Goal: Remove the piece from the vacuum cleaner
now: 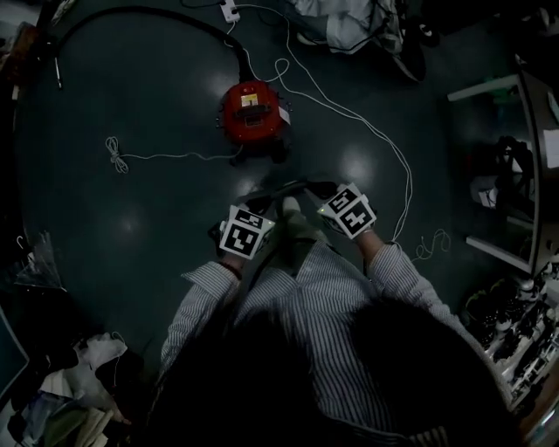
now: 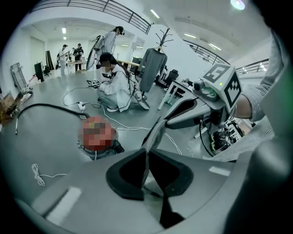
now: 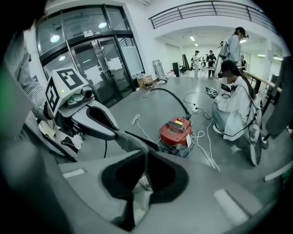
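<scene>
The red vacuum cleaner point(image 1: 251, 112) stands on the dark floor ahead of me, and its black hose point(image 1: 157, 16) curves away to the far left. Apart from it, a thin grey flexible piece point(image 1: 291, 212) hangs in the air between my two grippers. My left gripper point(image 2: 146, 157) is shut on one end of the grey piece point(image 2: 154, 135). My right gripper point(image 3: 145, 162) is shut on the other end of the piece point(image 3: 130, 139). Each gripper view shows the other gripper: the right one point(image 2: 167, 119) and the left one point(image 3: 114, 135). The vacuum point(image 3: 176, 132) sits well beyond the piece.
White cables point(image 1: 349, 113) trail over the floor around the vacuum. A shelf unit point(image 1: 515, 166) stands at the right, and clutter point(image 1: 61, 384) lies at the lower left. A crouching person point(image 3: 233, 105) and a coat rack point(image 2: 153, 68) are behind the vacuum; more people stand farther off.
</scene>
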`<state>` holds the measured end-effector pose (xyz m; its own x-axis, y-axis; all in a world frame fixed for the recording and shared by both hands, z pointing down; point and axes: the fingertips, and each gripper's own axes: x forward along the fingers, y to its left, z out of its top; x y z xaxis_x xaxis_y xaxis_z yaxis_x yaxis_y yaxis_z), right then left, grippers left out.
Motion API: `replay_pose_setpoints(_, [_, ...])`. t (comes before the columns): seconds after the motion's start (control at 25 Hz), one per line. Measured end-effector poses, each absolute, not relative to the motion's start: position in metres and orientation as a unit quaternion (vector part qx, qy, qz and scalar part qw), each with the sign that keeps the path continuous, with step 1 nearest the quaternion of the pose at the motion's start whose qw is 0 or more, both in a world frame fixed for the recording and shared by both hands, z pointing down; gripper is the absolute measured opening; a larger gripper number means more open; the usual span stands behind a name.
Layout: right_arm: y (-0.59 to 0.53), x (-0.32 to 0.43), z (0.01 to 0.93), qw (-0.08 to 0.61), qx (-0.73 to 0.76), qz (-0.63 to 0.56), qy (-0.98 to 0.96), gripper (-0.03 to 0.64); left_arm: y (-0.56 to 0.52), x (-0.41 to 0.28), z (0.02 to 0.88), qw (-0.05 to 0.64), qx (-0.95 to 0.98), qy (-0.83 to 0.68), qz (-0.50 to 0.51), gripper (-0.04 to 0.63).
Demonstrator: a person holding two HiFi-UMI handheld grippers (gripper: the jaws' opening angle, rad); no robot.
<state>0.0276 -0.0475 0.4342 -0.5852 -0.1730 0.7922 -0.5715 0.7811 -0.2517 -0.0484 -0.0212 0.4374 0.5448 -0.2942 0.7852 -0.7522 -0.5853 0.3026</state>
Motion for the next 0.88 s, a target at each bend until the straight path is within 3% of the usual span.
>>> replay_pose_setpoints(0.28, [-0.036,0.025,0.417,0.393,0.217,0.244,-0.86,0.025,-0.008,-0.051,0.417,0.344,0.815,-0.331,0.328,0.032])
replay_pose_setpoints(0.88, [-0.027,0.028,0.414,0.382,0.216,0.282,-0.853,0.025,-0.012,-0.05,0.413,0.313,0.82,-0.324,0.354,0.032])
